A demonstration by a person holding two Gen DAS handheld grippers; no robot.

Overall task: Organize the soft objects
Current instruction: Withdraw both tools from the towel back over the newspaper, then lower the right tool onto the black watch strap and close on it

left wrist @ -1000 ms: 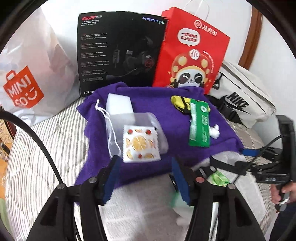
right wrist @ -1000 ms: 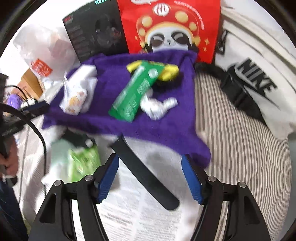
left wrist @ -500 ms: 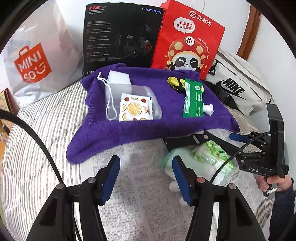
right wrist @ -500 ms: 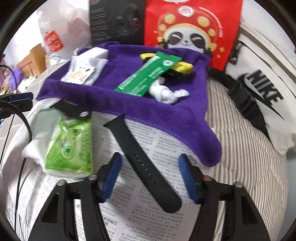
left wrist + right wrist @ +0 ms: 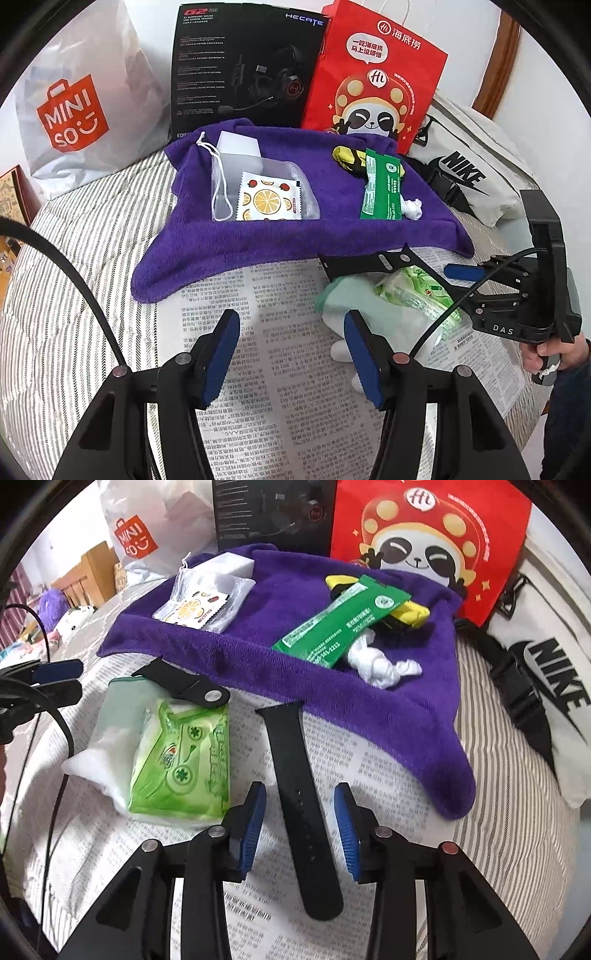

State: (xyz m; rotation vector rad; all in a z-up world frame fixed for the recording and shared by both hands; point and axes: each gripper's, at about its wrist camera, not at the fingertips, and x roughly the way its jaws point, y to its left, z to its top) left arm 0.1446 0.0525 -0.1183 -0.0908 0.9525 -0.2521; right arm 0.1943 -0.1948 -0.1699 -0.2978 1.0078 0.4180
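A purple towel (image 5: pixel 258 229) (image 5: pixel 295 602) lies on the bed with a clear drawstring pouch and fruit-print packet (image 5: pixel 269 197) (image 5: pixel 195 607), a green sachet (image 5: pixel 382 184) (image 5: pixel 340 624), a yellow-black item (image 5: pixel 345 157) and a white wad (image 5: pixel 384 666). On the newspaper (image 5: pixel 266 332) lie a green tissue pack (image 5: pixel 184 760) (image 5: pixel 417 291) and two black watch straps (image 5: pixel 303 805) (image 5: pixel 188 686). My right gripper (image 5: pixel 299 819) is open, its fingers either side of the long strap. My left gripper (image 5: pixel 291 347) is open and empty over the newspaper.
A Miniso bag (image 5: pixel 74 107), a black headset box (image 5: pixel 247 70), a red panda bag (image 5: pixel 373 81) and a white Nike bag (image 5: pixel 469 170) stand behind the towel. The bed has a striped cover (image 5: pixel 74 277).
Both grippers have pulled back from the towel. The right gripper has come down over the long black strap, its fingers now either side of it.
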